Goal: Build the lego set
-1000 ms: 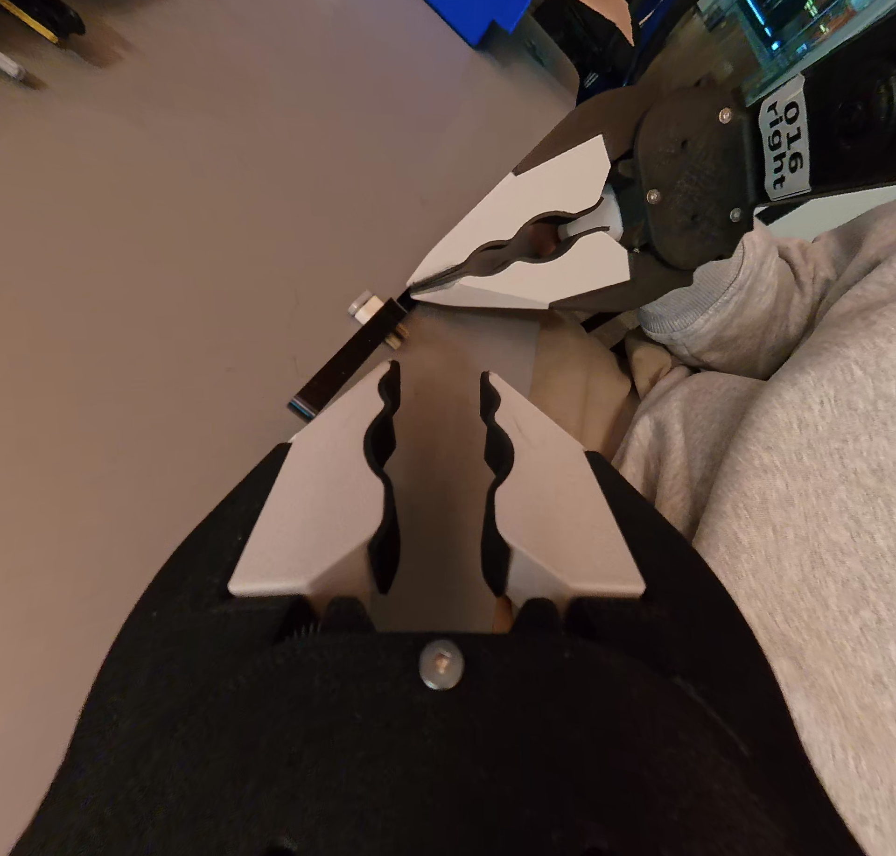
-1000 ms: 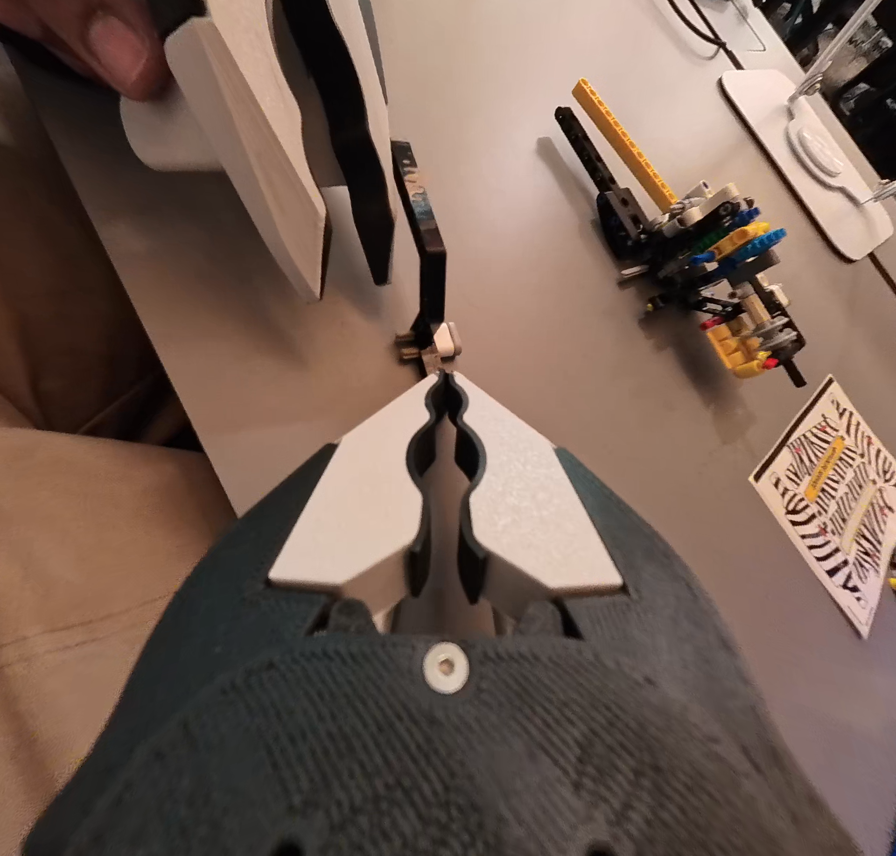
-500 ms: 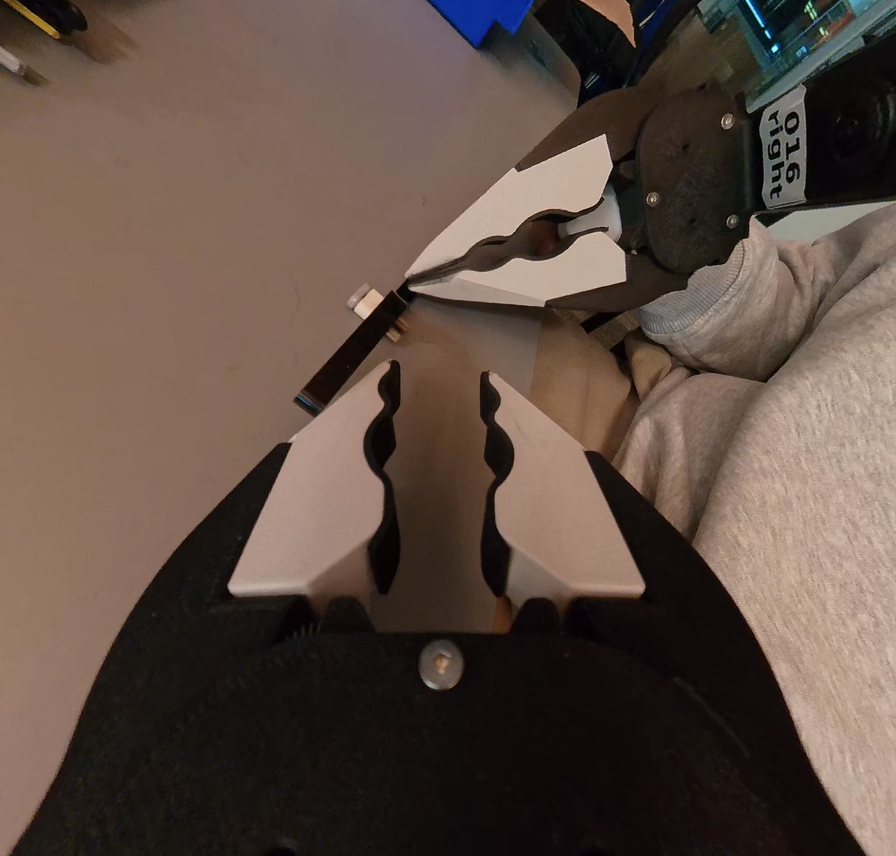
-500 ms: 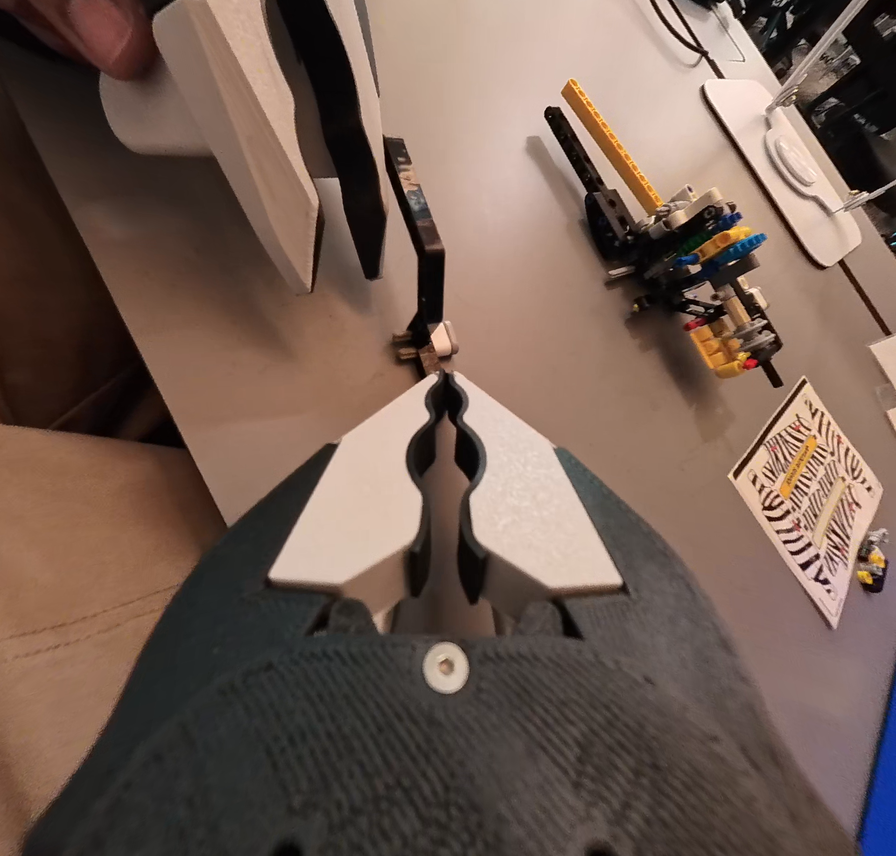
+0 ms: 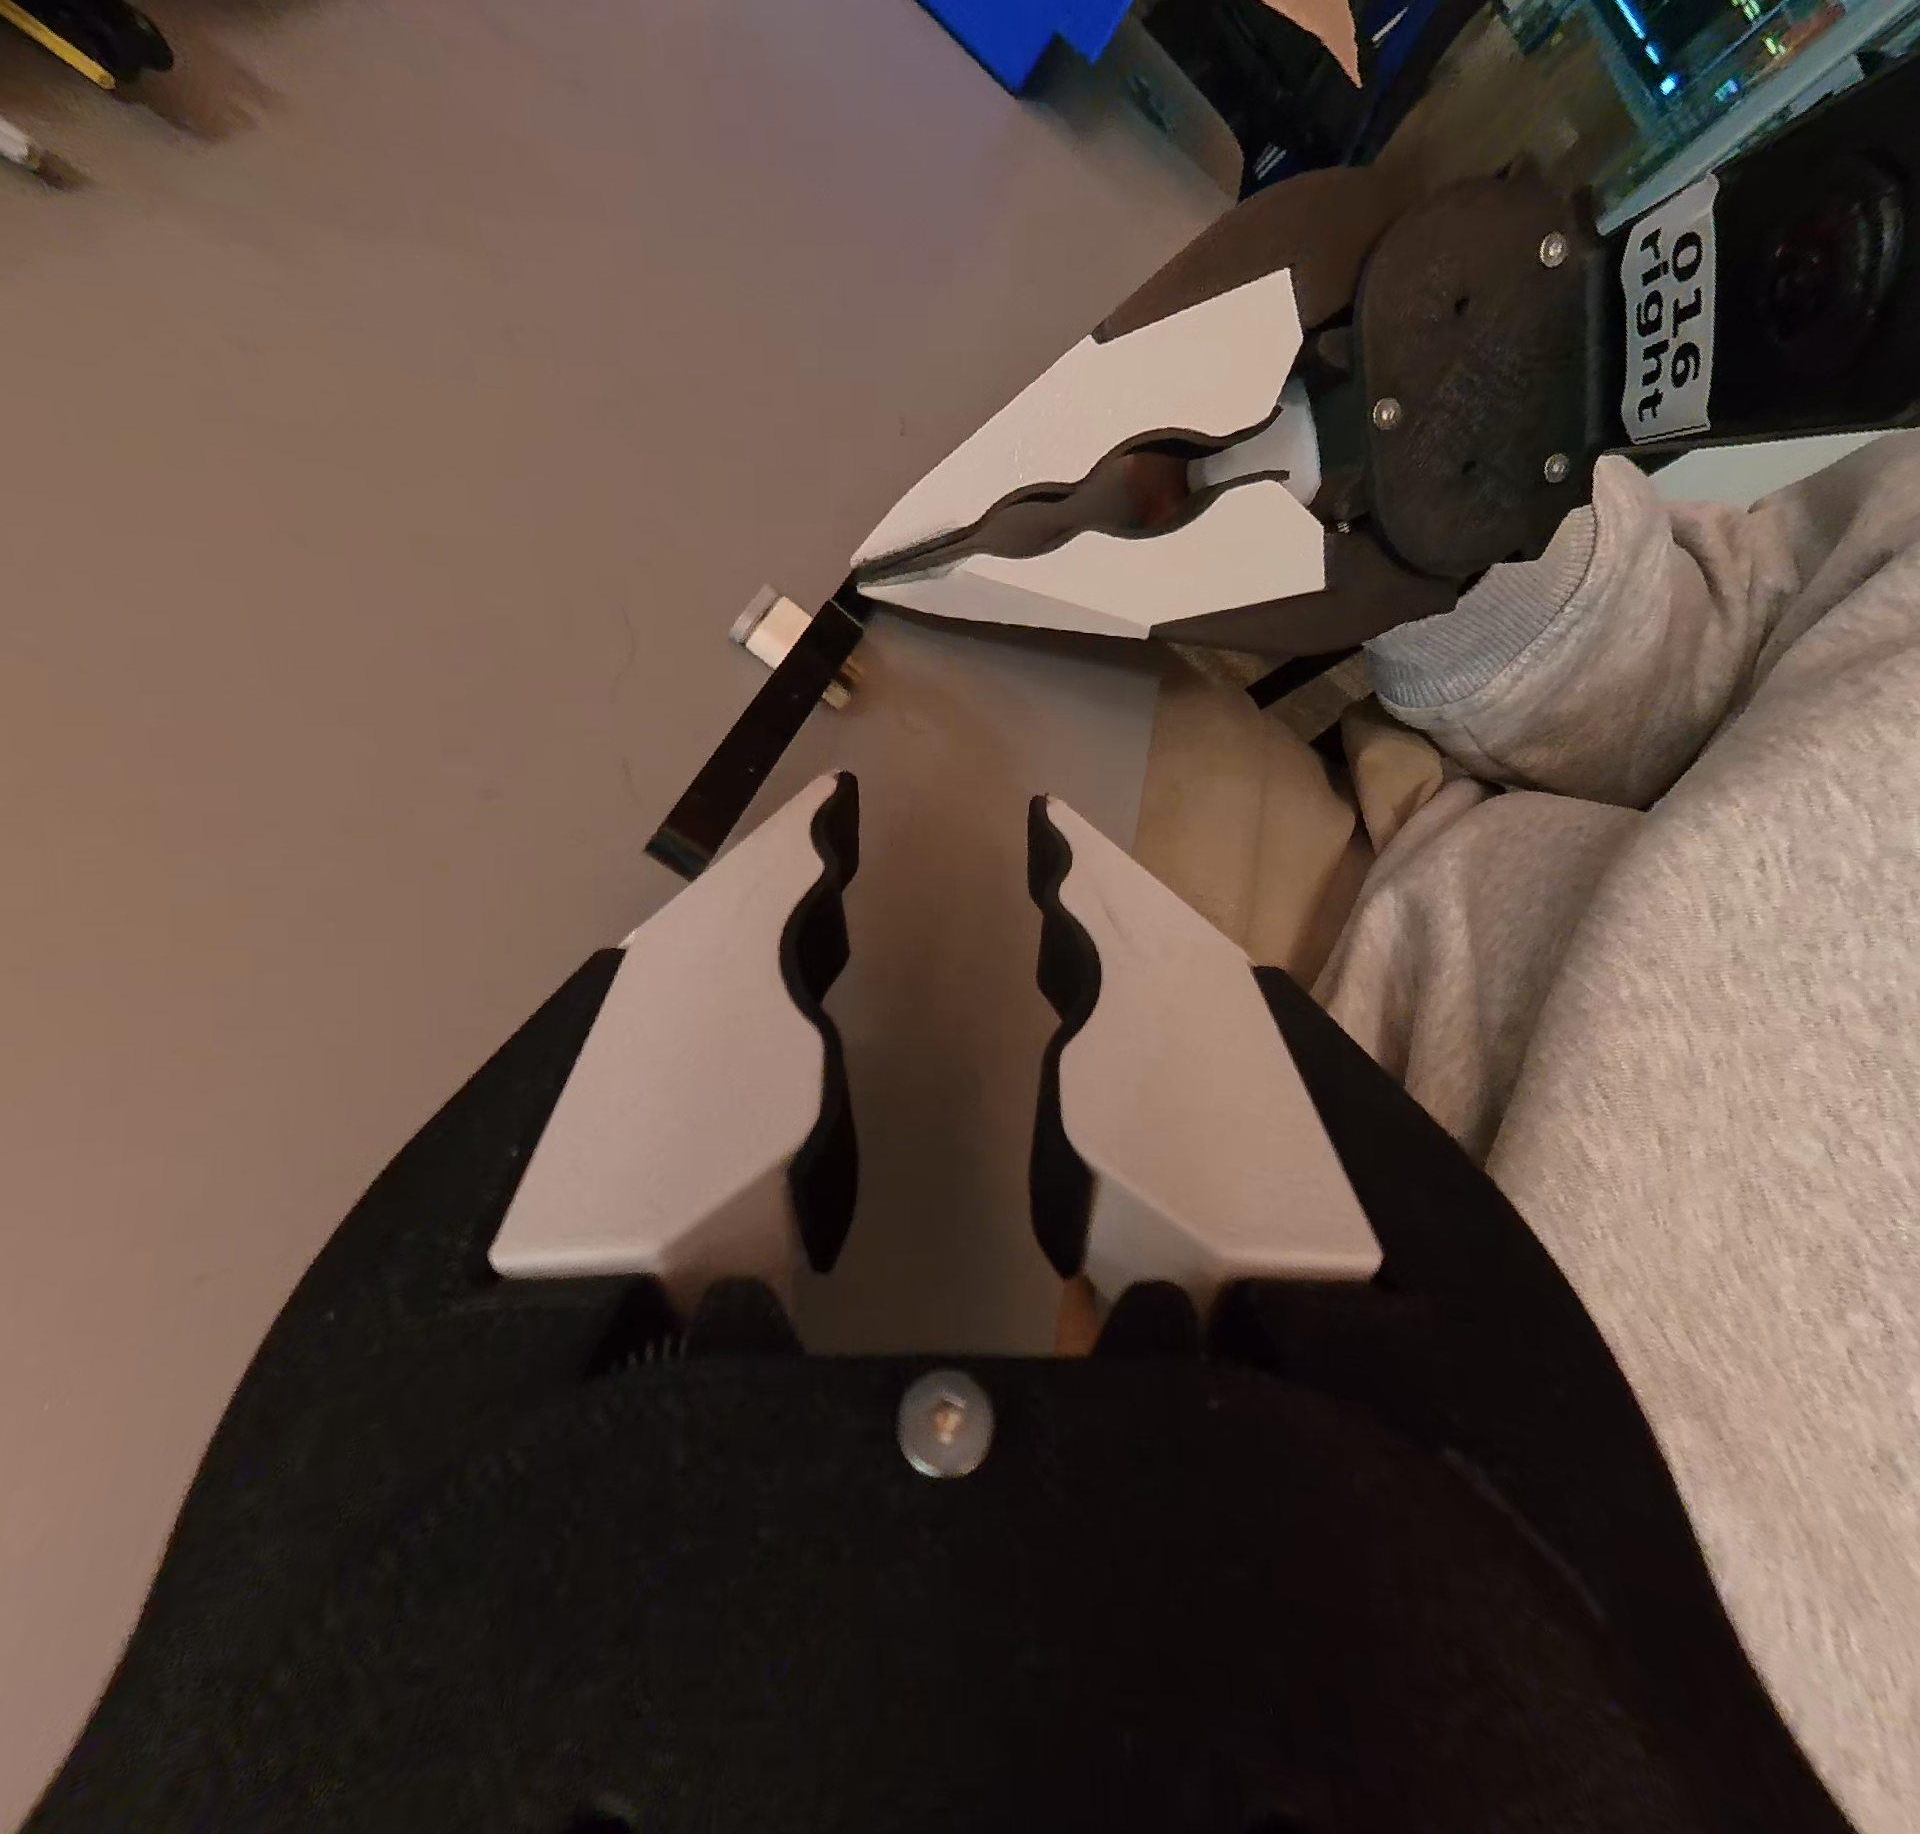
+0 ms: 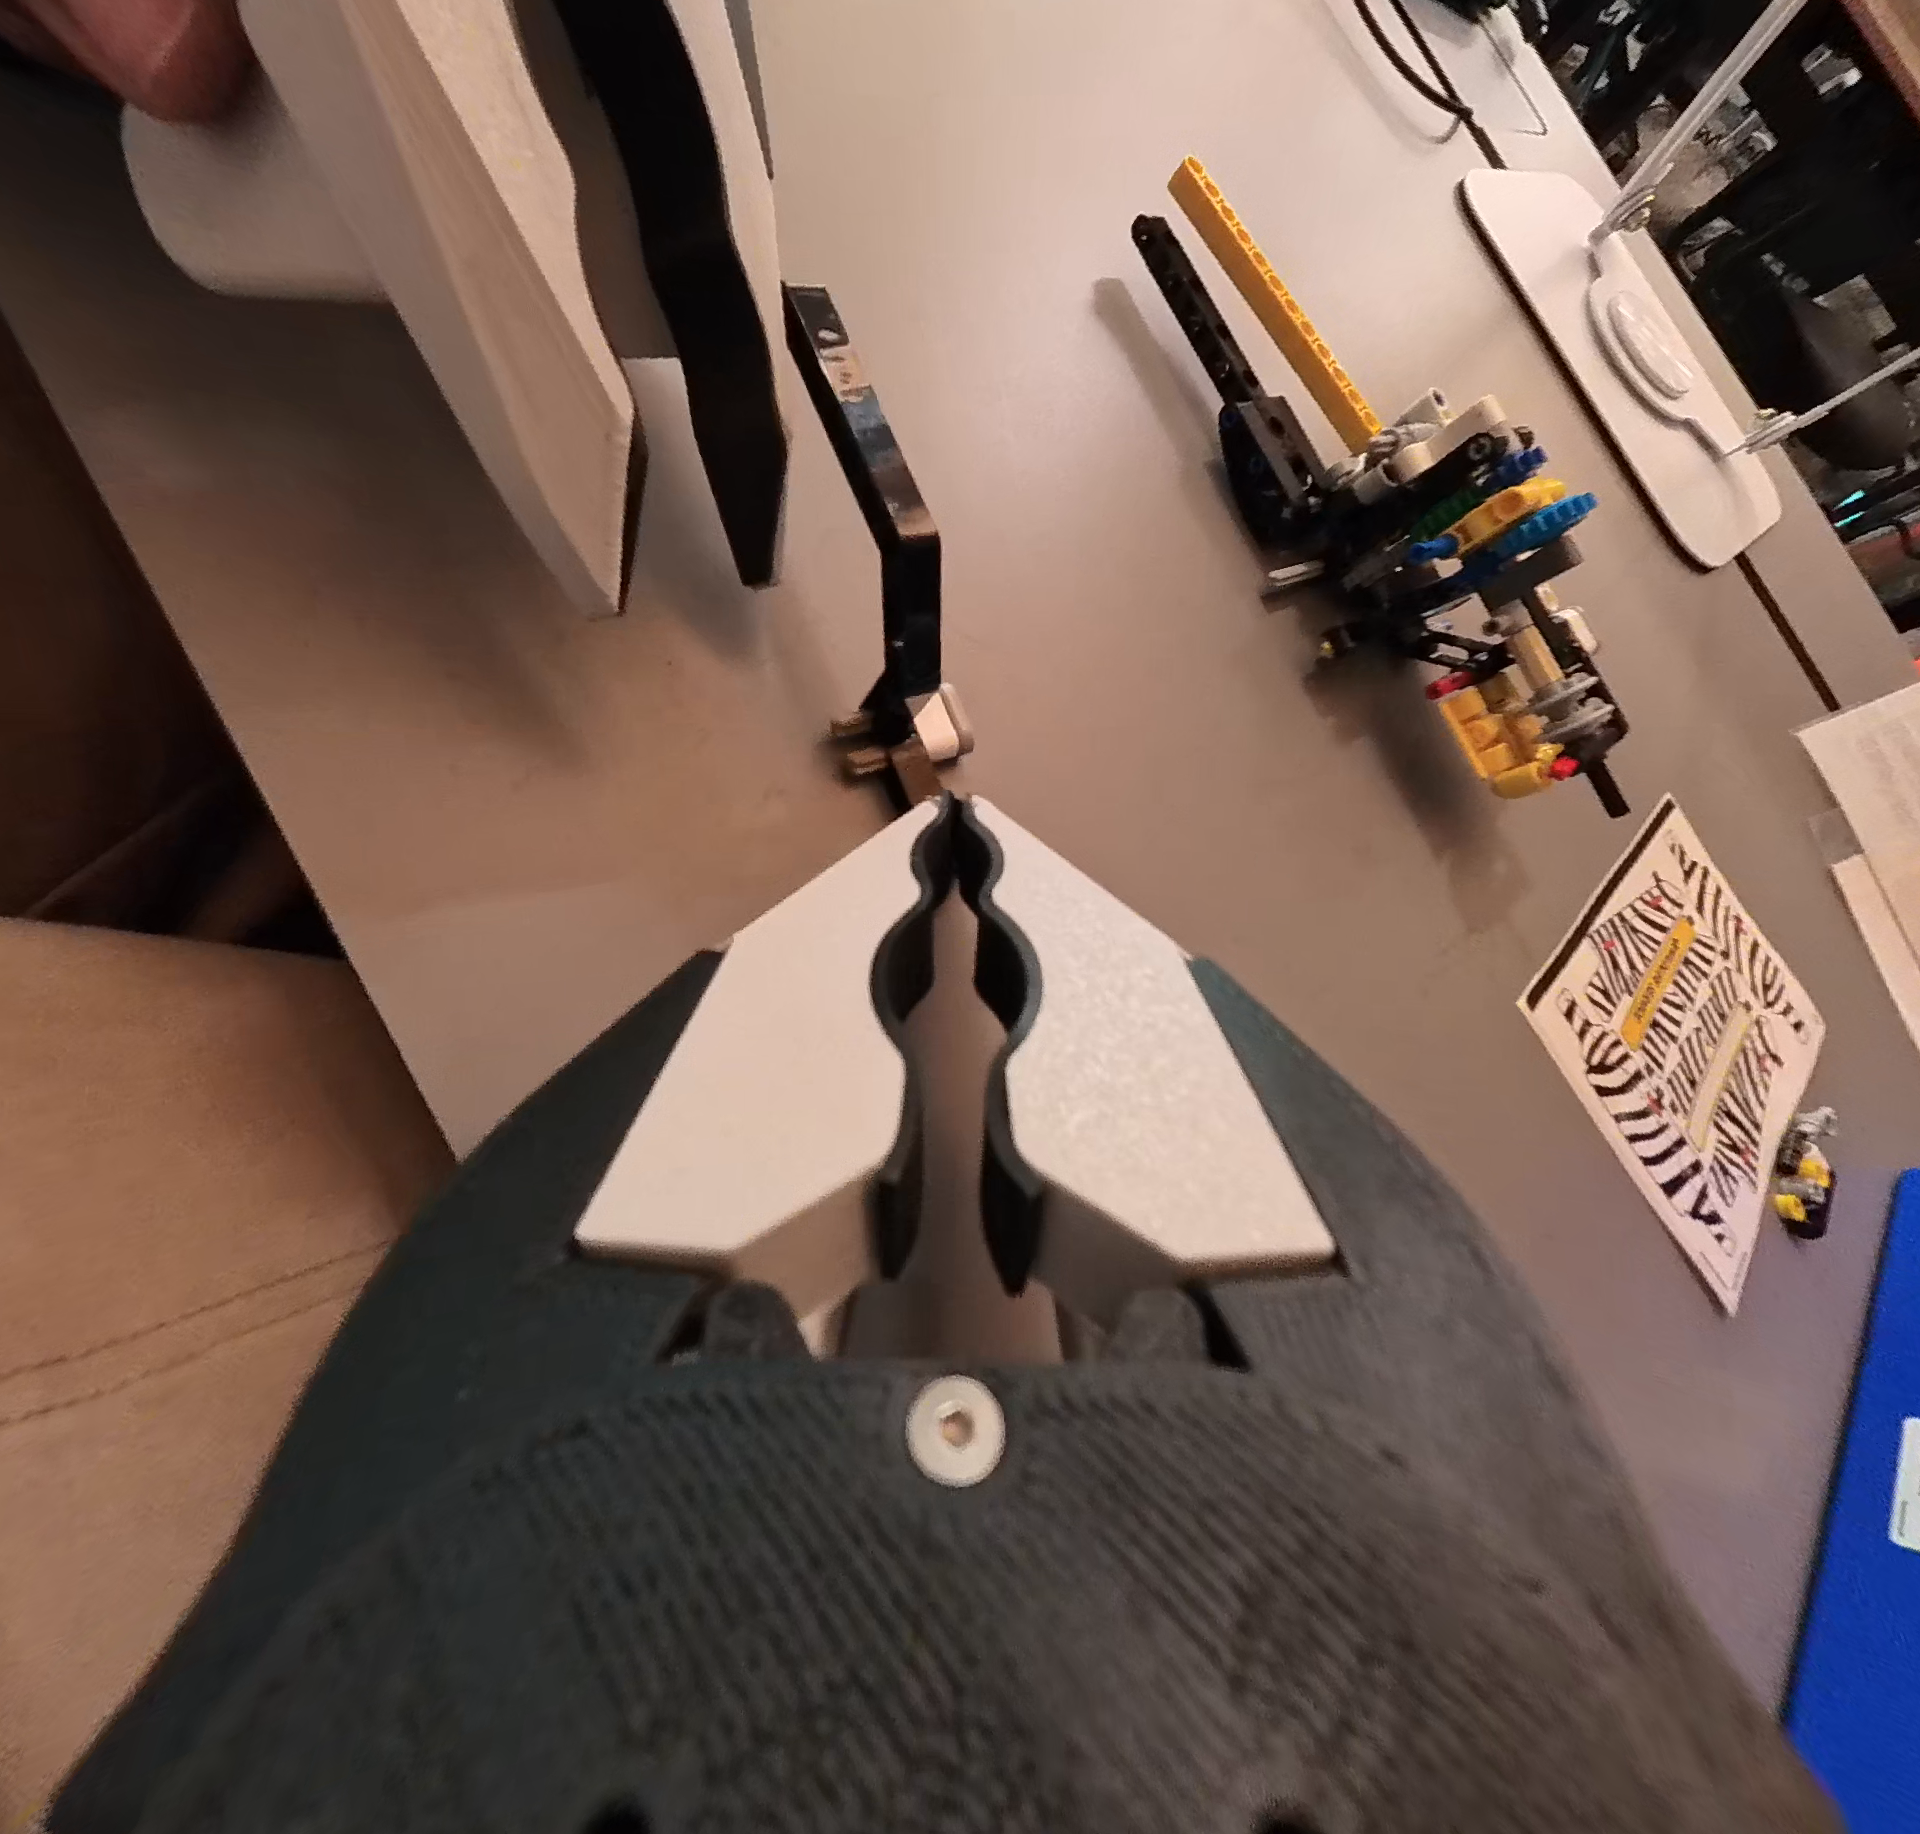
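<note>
A long black lego beam [image 6: 868, 434] with a white connector [image 6: 943, 730] and a tan pin at one end hangs just over the grey table [image 6: 1039, 174]. My right gripper [image 6: 951, 804] is shut on the beam's near end. The beam also shows in the left wrist view [image 5: 764, 730], pinched by the right gripper [image 5: 860, 571]. My left gripper [image 5: 940, 792] is open and empty, its fingers beside the beam's other end. It also shows in the right wrist view [image 6: 686, 584], top left.
A part-built multicoloured lego model [image 6: 1455, 527] lies farther along the table. A zebra-striped sticker sheet [image 6: 1673, 1046], a blue bin [image 6: 1860, 1472] and a white pad [image 6: 1621, 361] lie beyond it. A grey sleeve [image 5: 1558, 849] and the table's edge [image 6: 312, 849] are close by. My right gripper's tips are some 15 centimeters from the part-built multicoloured lego model [image 6: 1455, 527].
My right gripper has shifted and tilted a little with the black beam still in it. My left gripper has stayed open in about the same place.
</note>
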{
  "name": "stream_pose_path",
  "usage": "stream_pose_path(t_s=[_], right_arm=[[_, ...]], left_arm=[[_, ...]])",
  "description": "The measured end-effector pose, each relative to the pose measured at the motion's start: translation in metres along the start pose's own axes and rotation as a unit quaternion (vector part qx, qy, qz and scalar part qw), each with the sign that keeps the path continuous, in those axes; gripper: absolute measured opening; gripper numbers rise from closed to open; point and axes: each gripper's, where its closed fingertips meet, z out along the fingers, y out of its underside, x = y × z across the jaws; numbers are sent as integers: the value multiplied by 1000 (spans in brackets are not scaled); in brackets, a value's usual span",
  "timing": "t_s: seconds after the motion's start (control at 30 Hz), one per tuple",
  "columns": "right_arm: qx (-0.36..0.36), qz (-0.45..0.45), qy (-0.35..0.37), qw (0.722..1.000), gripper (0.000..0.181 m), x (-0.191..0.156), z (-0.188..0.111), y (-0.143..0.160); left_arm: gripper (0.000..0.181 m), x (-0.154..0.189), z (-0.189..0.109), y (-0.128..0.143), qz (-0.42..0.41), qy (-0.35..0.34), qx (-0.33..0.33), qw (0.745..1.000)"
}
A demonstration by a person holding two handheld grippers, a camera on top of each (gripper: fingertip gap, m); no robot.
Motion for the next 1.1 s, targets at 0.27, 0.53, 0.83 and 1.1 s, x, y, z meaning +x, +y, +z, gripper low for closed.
stream_pose_path(t_s=[0.27, 0.53, 0.83, 1.1], right_arm=[[-9, 9, 17, 1000, 0, 10, -1, 6], [-33, 34, 58, 997, 0, 33, -3, 22], [-44, 38, 81, 995, 0, 45, -5, 29], [-45, 32, 85, 995, 0, 45, -6, 29]], left_arm=[[31, 0, 0, 0, -2, 1, 0, 1000], [31, 0, 1, 0, -2, 1, 0, 1000], [31, -1, 1, 0, -5, 3, -1, 1000], [31, -1, 2, 0, -6, 3, -1, 1000]])
